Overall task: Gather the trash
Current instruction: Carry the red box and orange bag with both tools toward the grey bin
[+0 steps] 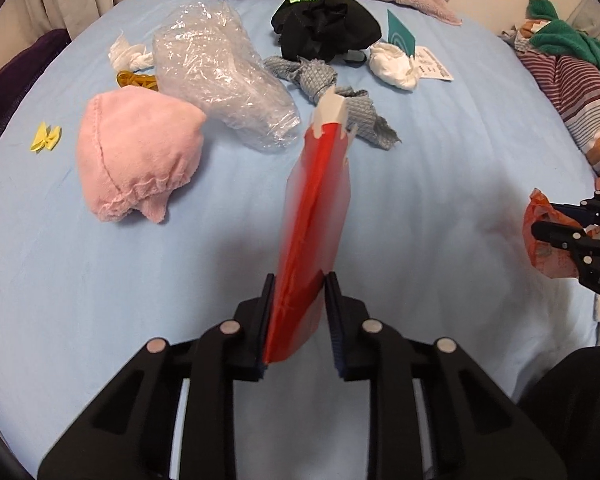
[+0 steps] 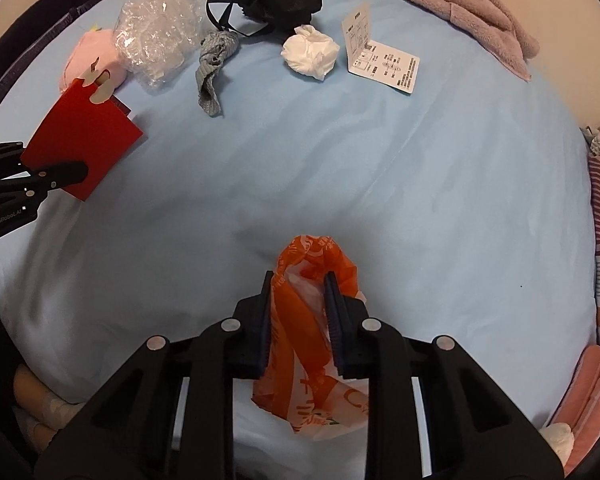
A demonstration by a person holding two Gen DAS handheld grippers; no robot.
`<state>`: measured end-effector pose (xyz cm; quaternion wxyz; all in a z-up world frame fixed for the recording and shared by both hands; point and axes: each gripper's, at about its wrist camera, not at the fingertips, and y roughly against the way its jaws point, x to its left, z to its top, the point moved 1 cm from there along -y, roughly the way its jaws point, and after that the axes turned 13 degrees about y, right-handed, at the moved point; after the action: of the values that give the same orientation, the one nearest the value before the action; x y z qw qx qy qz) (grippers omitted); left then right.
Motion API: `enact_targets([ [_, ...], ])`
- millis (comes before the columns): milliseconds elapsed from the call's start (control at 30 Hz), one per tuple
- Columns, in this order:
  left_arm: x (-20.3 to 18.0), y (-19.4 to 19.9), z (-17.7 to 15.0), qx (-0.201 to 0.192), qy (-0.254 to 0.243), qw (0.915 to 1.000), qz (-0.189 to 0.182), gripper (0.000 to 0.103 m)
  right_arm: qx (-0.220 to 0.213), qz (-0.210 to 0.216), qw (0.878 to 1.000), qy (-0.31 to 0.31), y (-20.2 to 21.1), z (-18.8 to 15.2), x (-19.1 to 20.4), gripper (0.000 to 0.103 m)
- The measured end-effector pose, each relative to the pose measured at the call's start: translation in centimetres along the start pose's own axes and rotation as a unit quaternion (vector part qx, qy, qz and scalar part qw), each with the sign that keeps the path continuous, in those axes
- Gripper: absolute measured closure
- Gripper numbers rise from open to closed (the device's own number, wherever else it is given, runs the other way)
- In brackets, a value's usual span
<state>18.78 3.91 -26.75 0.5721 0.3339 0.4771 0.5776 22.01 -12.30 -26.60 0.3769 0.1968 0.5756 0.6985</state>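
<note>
Left gripper [image 1: 298, 292]: jaws closed on the lower edge of a red card packet [image 1: 314, 220], which stands up out of the jaws above the blue bed sheet [image 1: 440, 184]; its torn white top points toward the far clutter. Right gripper [image 2: 298, 292]: jaws clamped on a crumpled orange plastic bag [image 2: 312, 344], the bag bunched between the pads and hanging below them, near the bed's front edge. Still lying on the sheet, well apart from both grippers: clear plastic wrap [image 1: 220, 80], white tissue ball [image 2: 310, 52], printed leaflet [image 2: 384, 60], grey rag [image 2: 214, 64], black cloth [image 1: 324, 32], pink cap [image 1: 138, 152]. Striped laundry [image 1: 572, 92] is piled at the right edge.
</note>
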Motion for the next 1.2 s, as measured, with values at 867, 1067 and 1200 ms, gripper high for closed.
enact_targets([
  [867,6.4,16.4,-3.4,-0.121,0.078,0.9896,0.003,0.082,-0.142,0.024,0.986,0.079,15.0,5.2,12.3,0.081],
  [1067,11.2,21.8,-6.3,-0.157,0.121,0.9799,0.023,0.082,-0.177,0.048,0.975,0.124,18.9,7.2,18.3,0.081],
  [1200,15.1,25.3,-8.5,-0.179,0.157,0.9702,0.043,0.082,-0.196,0.07,0.965,0.162,20.9,8.8,23.0,0.081],
])
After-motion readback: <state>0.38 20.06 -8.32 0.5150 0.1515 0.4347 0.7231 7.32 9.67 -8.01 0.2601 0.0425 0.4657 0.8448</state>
